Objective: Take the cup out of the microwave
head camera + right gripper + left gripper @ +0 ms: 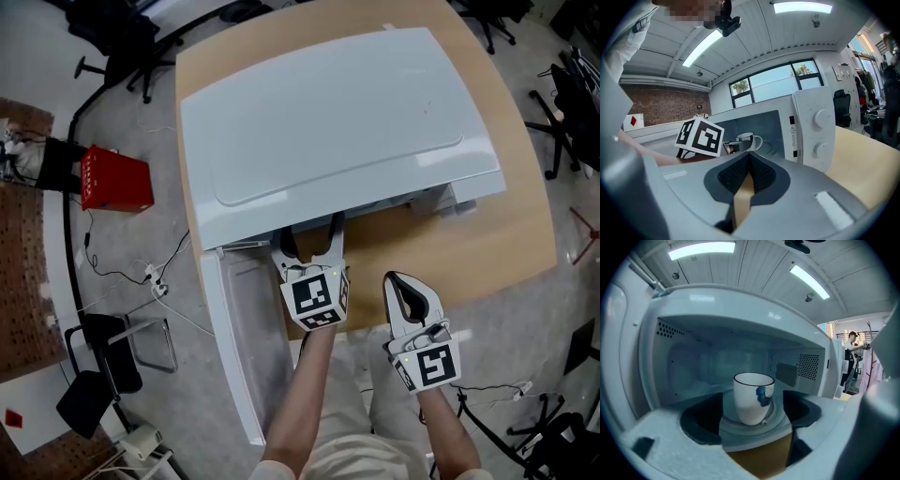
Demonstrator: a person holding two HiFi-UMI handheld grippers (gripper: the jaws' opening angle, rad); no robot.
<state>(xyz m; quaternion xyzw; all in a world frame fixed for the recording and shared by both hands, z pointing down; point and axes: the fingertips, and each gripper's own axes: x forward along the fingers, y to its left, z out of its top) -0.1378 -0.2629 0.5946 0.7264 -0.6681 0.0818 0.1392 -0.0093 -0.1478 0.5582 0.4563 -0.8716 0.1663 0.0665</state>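
- microwave (337, 112) sits on the tabletop (506, 234), door (239, 347) swung fully open to the left, so the cavity is free to reach into
- cup (752, 401): white, dark rim, blue mark on its side, upright on the turntable (776, 420) in the middle of the cavity. Not lifted, nothing touching it
- left gripper (309, 246): at the cavity mouth, pointing in and slightly down. Jaws wide apart, one to either side of the cup in the left gripper view, but the cup is further in and the pads are not on it. Holds nothing
- likely why: the wide opening is set to straddle the cup body, and the centred line-up means a straight push in should bracket it
- right gripper (405, 286): jaws closed together with nothing between them, hanging back over the tabletop in front of the microwave, near the control knobs (818, 119). Looks parked out of the left arm's way
- step judged: approach before the grasp, cup not yet taken
- risk: a jaw tip could nudge the cup and slide it on the turntable, and there is little room under the cavity ceiling for lifting
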